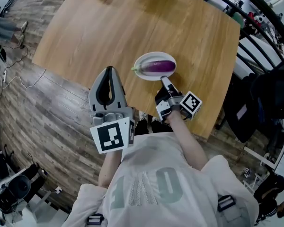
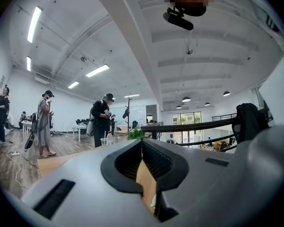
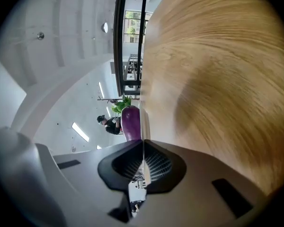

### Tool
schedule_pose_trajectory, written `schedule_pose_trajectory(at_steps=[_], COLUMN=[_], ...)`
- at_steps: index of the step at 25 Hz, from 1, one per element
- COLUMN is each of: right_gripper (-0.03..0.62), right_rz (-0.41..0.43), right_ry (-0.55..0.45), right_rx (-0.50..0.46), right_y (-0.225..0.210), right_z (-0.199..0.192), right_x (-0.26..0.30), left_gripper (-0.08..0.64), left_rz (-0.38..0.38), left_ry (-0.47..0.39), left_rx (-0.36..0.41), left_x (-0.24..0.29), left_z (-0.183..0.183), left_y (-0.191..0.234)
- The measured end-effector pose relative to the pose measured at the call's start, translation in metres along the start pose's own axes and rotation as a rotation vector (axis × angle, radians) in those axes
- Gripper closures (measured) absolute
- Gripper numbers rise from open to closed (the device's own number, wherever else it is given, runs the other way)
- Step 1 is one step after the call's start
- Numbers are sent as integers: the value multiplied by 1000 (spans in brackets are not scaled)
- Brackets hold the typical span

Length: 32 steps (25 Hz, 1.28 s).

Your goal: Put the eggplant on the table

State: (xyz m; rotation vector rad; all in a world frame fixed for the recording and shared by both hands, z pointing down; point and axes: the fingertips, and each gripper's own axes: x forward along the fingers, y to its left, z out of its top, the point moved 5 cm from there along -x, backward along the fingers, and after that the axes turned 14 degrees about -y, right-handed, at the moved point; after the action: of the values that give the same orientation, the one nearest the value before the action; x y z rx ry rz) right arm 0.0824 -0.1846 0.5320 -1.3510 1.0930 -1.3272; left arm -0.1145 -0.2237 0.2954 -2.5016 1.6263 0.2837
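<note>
Presumably lining up for the eggplant (image 1: pixel 157 66) on its plate (image 1: pixel 150 76), with right fingers (image 1: pixel 166 83) pressed together, empty, just near of it, left fingers (image 1: pixel 117 83) likewise closed on nothing.

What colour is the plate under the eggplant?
Plain white. The plate shows best in the head view, with the purple eggplant on it.

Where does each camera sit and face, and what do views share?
Head view: on head, steeply down at table; left gripper, right gripper, forearms, torso show.
Left gripper view: on left gripper, level across room; shut jaws show.
Right gripper view: on right gripper, rolled sideways toward eggplant; jaws pinch plate.
Shared by head and right gripper views: eggplant.
</note>
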Motion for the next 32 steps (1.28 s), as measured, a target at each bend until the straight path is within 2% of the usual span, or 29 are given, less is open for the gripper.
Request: schedule_pose_trajectory(at_steps=[5, 21, 32], right_gripper=[568, 568, 565], right_rz=[-41, -113, -221], right_ry=[11, 23, 8], right_rx=[16, -58, -77], right_y=[-19, -35, -43], right_z=[-1, 2, 1], right_x=[1, 2, -2], left_gripper=[550, 551, 551], left_rz=[14, 62, 70], left_ry=[12, 51, 49], left_rx=[10, 8, 6], left_x=[-1, -12, -20], left_z=[-3, -14, -12], left_y=[-1, 6, 12])
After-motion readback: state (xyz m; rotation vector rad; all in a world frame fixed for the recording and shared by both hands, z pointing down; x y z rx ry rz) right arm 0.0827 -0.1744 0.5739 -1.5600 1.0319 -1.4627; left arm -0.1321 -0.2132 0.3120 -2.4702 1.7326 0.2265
